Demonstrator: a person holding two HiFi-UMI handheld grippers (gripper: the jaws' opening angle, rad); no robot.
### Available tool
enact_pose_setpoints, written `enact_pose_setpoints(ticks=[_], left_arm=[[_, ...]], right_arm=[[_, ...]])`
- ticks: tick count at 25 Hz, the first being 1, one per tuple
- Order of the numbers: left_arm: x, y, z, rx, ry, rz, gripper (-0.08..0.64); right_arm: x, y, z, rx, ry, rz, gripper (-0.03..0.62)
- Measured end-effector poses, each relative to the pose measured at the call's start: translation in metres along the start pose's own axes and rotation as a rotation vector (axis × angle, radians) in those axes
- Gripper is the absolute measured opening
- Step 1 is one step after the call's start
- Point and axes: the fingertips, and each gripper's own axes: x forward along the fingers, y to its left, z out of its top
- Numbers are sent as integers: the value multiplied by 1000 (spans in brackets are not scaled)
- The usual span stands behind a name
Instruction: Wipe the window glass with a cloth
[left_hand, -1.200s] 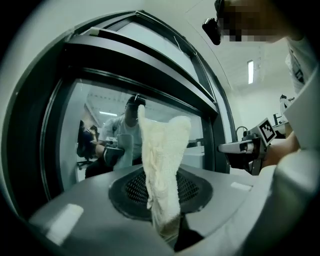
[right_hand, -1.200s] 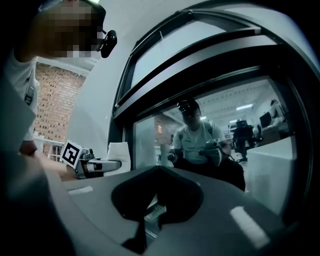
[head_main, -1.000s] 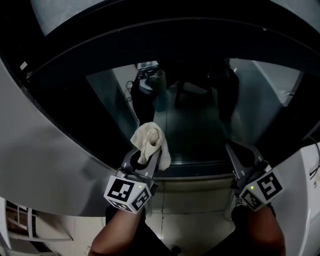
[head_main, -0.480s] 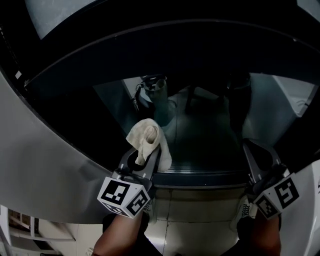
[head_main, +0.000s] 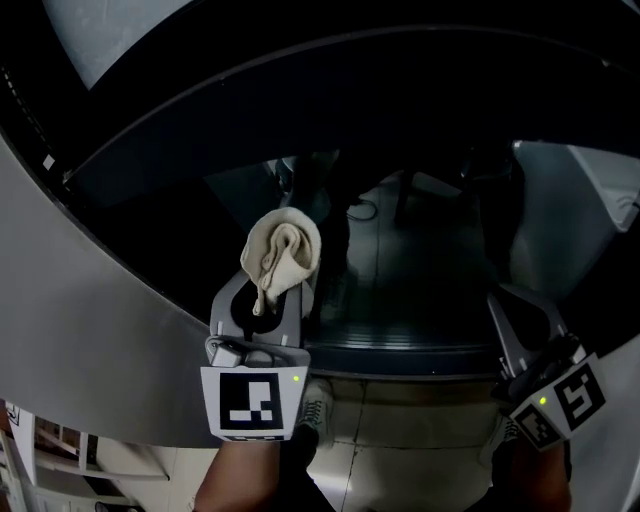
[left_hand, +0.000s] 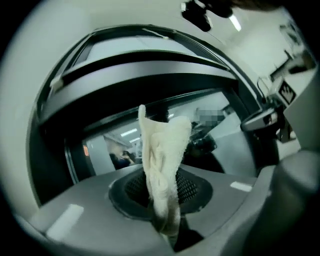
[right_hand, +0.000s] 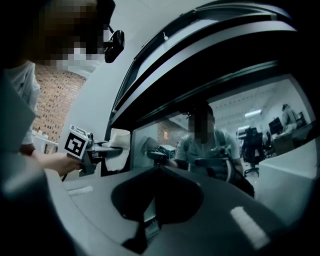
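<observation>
My left gripper (head_main: 262, 298) is clenched on a pale cloth (head_main: 283, 250), raised before the left part of the dark window glass (head_main: 430, 270). My right gripper (head_main: 512, 318) is at the right, jaws closed and empty.

Brick wall (right_hand: 47, 95) off to your left; pale tiled floor (head_main: 400, 440) under you. The window glass (head_main: 420, 270) ahead sits in a dark frame (head_main: 300, 100) and shows strip lights (right_hand: 252, 113) and an office chair (right_hand: 251, 141). Light is dim.
</observation>
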Motion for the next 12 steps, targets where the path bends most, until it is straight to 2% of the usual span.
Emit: enact_pose_setpoints(ticks=[2, 4, 12], left_arm=[[1, 7, 18, 261, 21, 82, 98], [5, 9, 34, 424, 21, 133, 98], [21, 3, 68, 730, -22, 176, 98]], right_arm=[[-2, 0, 5, 3, -19, 2, 2], [-3, -2, 8, 7, -29, -1, 2], [-7, -11, 12, 33, -33, -22, 2]])
